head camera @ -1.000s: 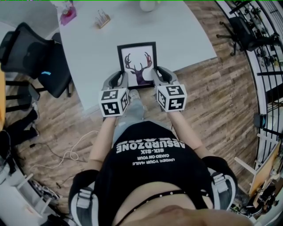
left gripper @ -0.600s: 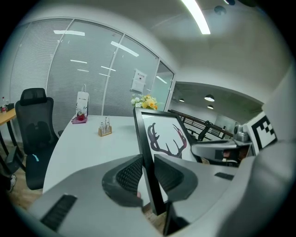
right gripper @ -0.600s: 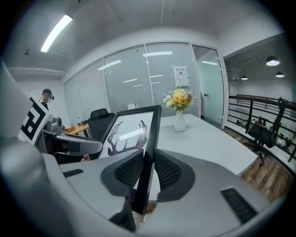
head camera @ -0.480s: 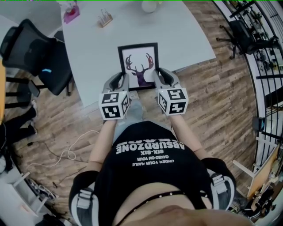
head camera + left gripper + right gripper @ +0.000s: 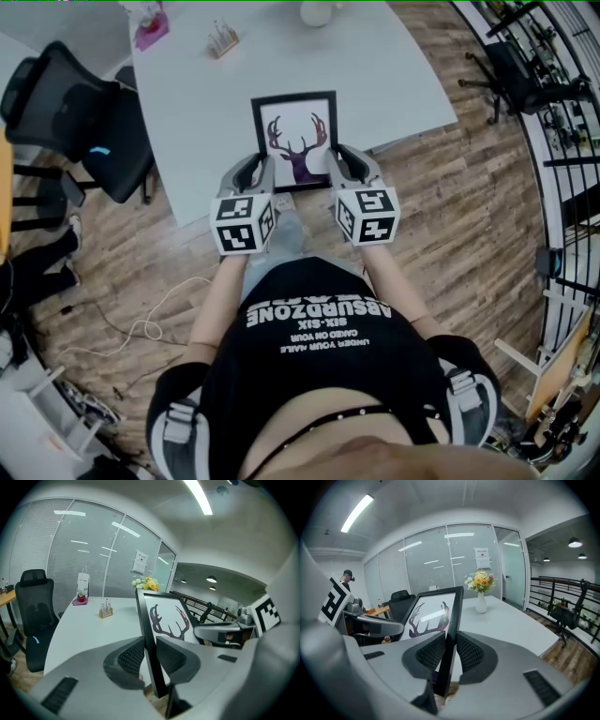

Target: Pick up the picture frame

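The picture frame point(image 5: 295, 141) is black-edged with a deer-antler print. In the head view it is held over the near edge of the white table point(image 5: 394, 84). My left gripper point(image 5: 255, 173) is shut on its left edge and my right gripper point(image 5: 339, 165) on its right edge. In the left gripper view the picture frame point(image 5: 166, 618) stands on edge between the ribbed pads of the left gripper point(image 5: 151, 658). In the right gripper view the picture frame point(image 5: 429, 613) runs between the pads of the right gripper point(image 5: 450, 653). Its bottom corners hang free over the wood floor.
On the table stand a white vase of flowers point(image 5: 480, 592), a small wooden holder point(image 5: 221, 39) and a pink-based bag point(image 5: 148, 26). A black office chair point(image 5: 70, 117) is left of the table. Railings and stands point(image 5: 544, 84) line the right side. A cable point(image 5: 141, 323) lies on the floor.
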The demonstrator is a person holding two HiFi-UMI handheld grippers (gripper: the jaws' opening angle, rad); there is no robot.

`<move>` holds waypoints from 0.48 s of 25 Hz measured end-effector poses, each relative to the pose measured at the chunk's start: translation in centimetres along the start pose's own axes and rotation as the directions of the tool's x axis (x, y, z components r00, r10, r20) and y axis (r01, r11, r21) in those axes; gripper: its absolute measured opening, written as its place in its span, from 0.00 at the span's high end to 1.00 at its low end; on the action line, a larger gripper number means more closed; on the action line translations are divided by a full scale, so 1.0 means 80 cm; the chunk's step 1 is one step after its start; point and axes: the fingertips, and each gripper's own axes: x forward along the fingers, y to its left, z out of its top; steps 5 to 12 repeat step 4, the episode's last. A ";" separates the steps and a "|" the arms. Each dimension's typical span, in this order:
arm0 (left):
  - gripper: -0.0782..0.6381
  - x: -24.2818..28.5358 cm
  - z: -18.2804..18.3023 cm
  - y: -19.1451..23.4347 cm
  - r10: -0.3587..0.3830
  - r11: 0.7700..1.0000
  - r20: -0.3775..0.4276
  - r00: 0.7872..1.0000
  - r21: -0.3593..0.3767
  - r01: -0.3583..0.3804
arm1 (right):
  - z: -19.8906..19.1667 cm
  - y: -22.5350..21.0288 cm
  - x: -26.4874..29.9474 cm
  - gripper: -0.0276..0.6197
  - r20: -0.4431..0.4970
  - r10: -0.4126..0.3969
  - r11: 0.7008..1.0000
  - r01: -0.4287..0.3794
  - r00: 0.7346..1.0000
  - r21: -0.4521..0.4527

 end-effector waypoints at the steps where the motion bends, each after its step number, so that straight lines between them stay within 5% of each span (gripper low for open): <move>1: 0.76 0.000 0.001 -0.001 -0.001 1.000 -0.001 1.000 0.000 0.001 | 0.000 -0.001 0.000 0.82 -0.001 -0.001 1.000 0.001 1.000 0.002; 12: 0.76 0.002 0.003 -0.002 -0.002 1.000 -0.005 1.000 0.001 0.002 | 0.001 -0.003 0.000 0.82 -0.009 -0.001 1.000 0.001 1.000 0.007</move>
